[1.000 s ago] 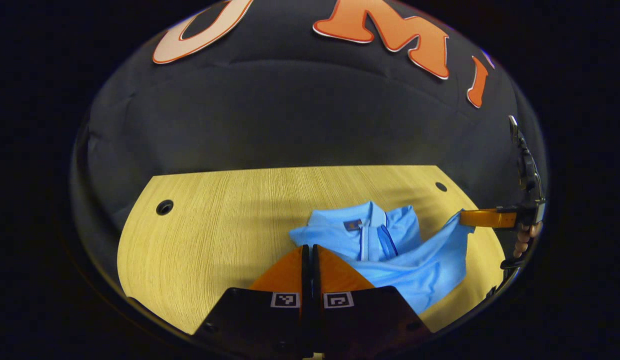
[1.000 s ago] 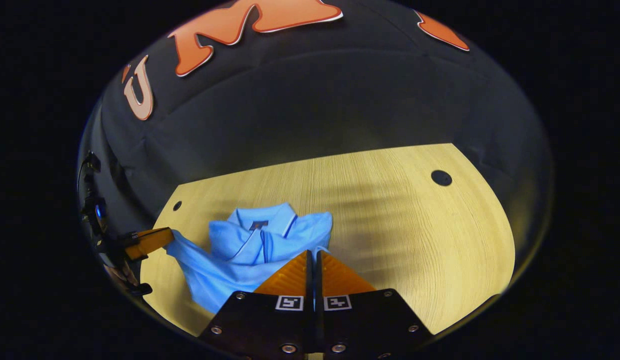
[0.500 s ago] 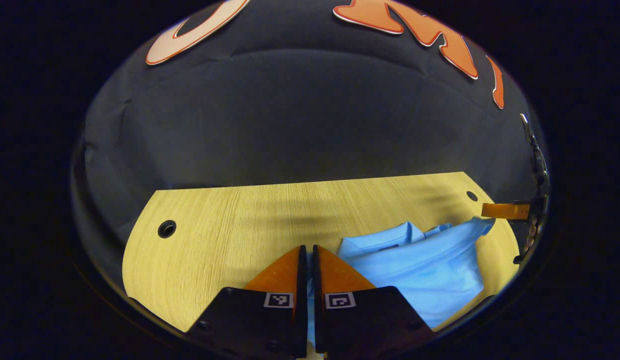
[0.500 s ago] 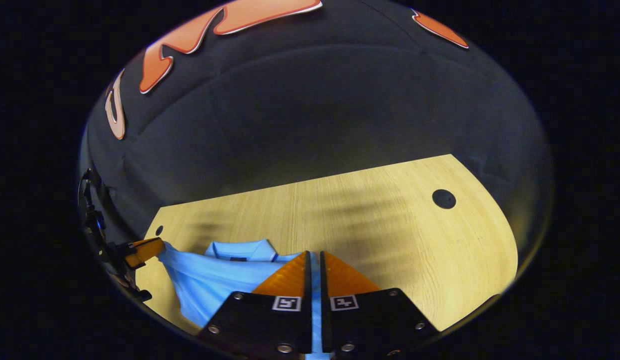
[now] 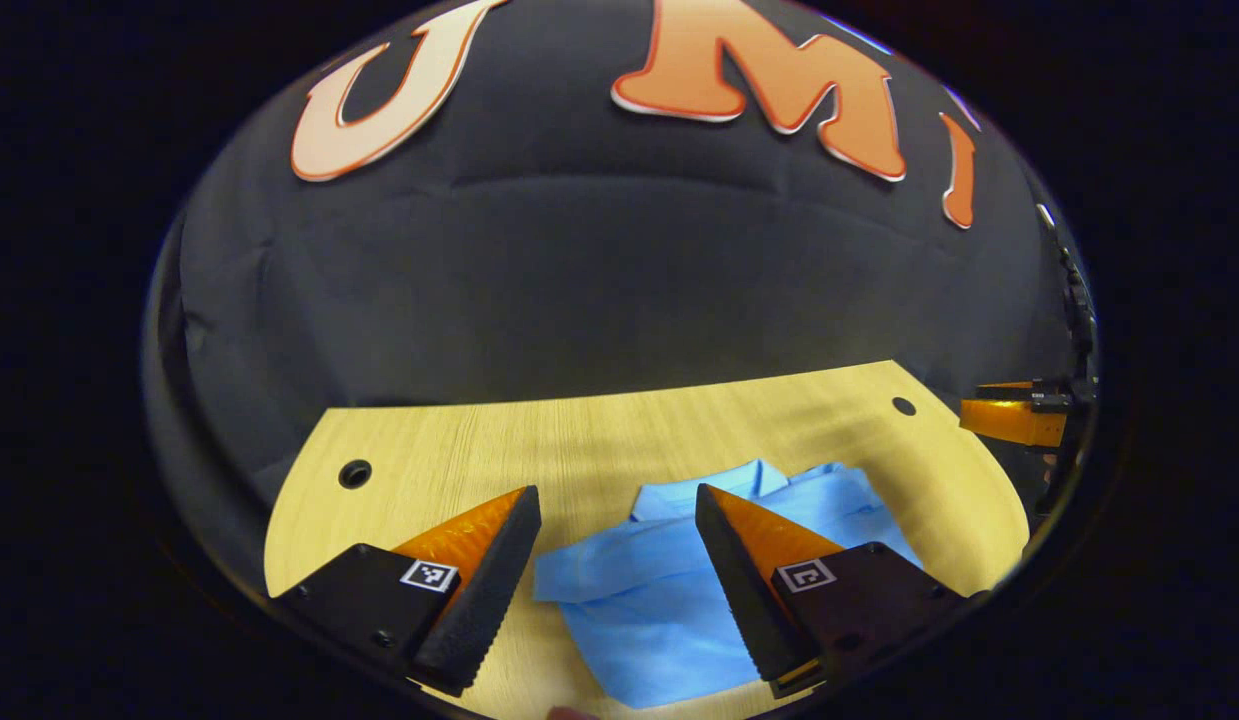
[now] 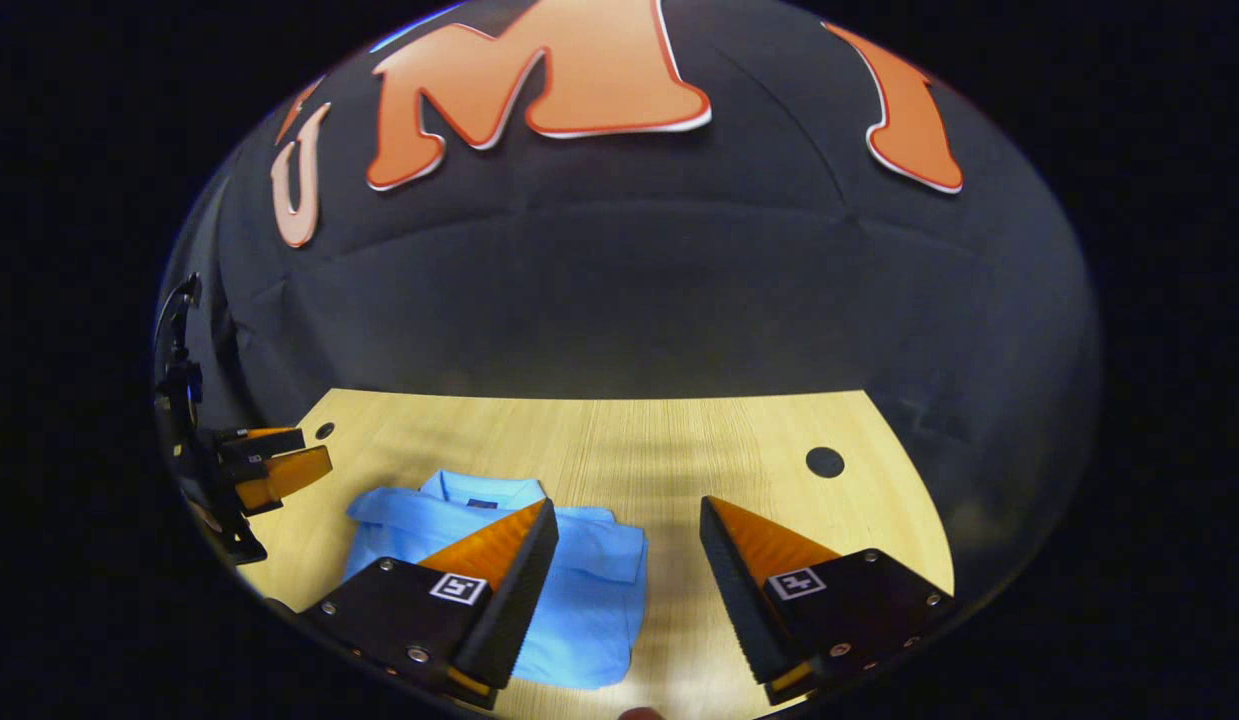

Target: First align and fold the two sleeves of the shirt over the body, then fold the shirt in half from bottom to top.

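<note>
Both the left gripper [image 5: 617, 530] and the right gripper [image 6: 627, 540] are hovering wide apart, empty, over the folded light-blue polo shirt [image 5: 669, 590] lying on the pale wooden table [image 5: 579, 450], whose soft, light, limp fabric would likely be best pinched at its edges or corners.

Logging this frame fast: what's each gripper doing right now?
Left gripper: open, holding nothing, above the folded blue shirt.
Right gripper: open, holding nothing, over the shirt's edge and the table.

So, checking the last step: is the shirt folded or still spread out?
Folded. The shirt lies as a compact rectangle on the table, bottom doubled up over the body, collar showing.
</note>
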The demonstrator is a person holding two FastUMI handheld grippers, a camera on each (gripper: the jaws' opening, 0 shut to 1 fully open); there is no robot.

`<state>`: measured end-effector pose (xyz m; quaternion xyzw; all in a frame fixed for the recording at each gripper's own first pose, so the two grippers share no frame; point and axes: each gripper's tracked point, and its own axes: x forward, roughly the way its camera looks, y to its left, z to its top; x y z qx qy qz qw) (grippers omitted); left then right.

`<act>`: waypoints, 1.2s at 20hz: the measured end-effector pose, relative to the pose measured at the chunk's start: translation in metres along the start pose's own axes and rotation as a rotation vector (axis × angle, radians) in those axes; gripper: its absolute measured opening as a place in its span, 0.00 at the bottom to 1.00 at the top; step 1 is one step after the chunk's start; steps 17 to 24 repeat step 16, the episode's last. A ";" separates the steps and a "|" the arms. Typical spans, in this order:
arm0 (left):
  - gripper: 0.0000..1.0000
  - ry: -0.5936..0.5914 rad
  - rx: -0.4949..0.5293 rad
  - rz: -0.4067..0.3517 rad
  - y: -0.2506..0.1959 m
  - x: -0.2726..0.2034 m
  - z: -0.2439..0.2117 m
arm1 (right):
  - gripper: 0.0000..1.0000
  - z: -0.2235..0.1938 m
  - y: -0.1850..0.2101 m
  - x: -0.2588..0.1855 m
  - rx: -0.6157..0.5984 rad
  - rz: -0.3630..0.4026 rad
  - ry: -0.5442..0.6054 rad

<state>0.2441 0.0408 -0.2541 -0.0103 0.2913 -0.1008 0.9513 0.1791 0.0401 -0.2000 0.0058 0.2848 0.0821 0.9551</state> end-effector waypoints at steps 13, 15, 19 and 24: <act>1.00 -0.344 0.086 0.073 -0.065 -0.206 0.054 | 0.96 -0.002 -0.004 -0.189 -0.040 0.029 -0.201; 1.00 -0.406 0.095 0.077 -0.072 -0.232 0.055 | 0.96 -0.008 -0.009 -0.214 -0.032 0.024 -0.243; 1.00 -0.426 0.103 0.085 -0.076 -0.245 0.054 | 0.96 -0.011 -0.013 -0.222 -0.038 0.018 -0.253; 1.00 -0.426 0.103 0.085 -0.076 -0.245 0.054 | 0.96 -0.011 -0.013 -0.222 -0.038 0.018 -0.253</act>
